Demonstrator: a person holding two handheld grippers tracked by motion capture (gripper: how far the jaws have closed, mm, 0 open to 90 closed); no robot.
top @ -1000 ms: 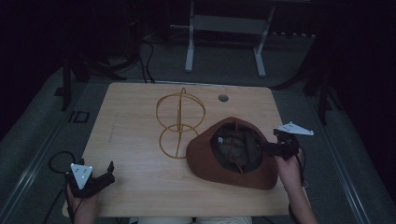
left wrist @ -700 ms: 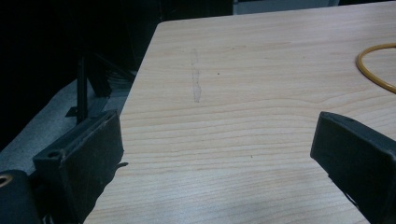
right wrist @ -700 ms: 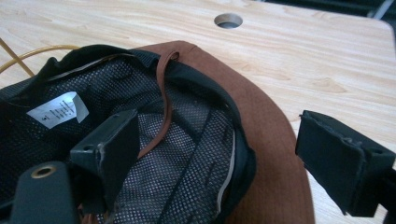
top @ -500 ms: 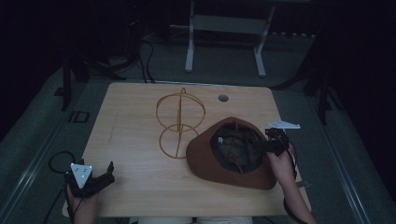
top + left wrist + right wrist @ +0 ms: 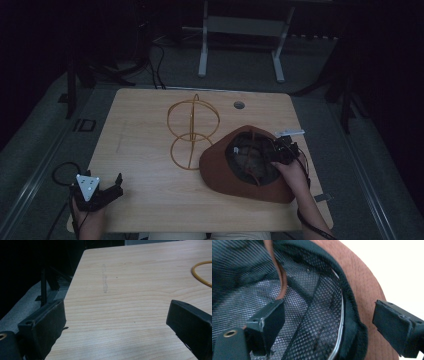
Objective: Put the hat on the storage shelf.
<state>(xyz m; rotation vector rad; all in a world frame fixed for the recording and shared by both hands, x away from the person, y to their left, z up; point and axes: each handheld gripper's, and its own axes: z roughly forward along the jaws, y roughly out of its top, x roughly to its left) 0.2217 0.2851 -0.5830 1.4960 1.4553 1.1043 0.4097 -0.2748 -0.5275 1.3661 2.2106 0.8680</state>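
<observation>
Brown hat (image 5: 220, 165): upturned, rim straddled by right gripper (image 5: 281, 150)
Right jaws: spread
Left gripper (image 5: 102, 189): spread, well apart

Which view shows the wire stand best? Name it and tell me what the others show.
The high view: the whole wire stand stands upright at the table's middle, beside the brown hat. The left gripper view catches an arc of its base ring at the right edge. The right gripper view looks into the hat's mesh lining.

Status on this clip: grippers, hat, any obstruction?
Right gripper open, jaws astride the inner band of the upturned brown hat. Left gripper open, idle at table's near-left corner. Wire stand beside hat, not blocking.
</observation>
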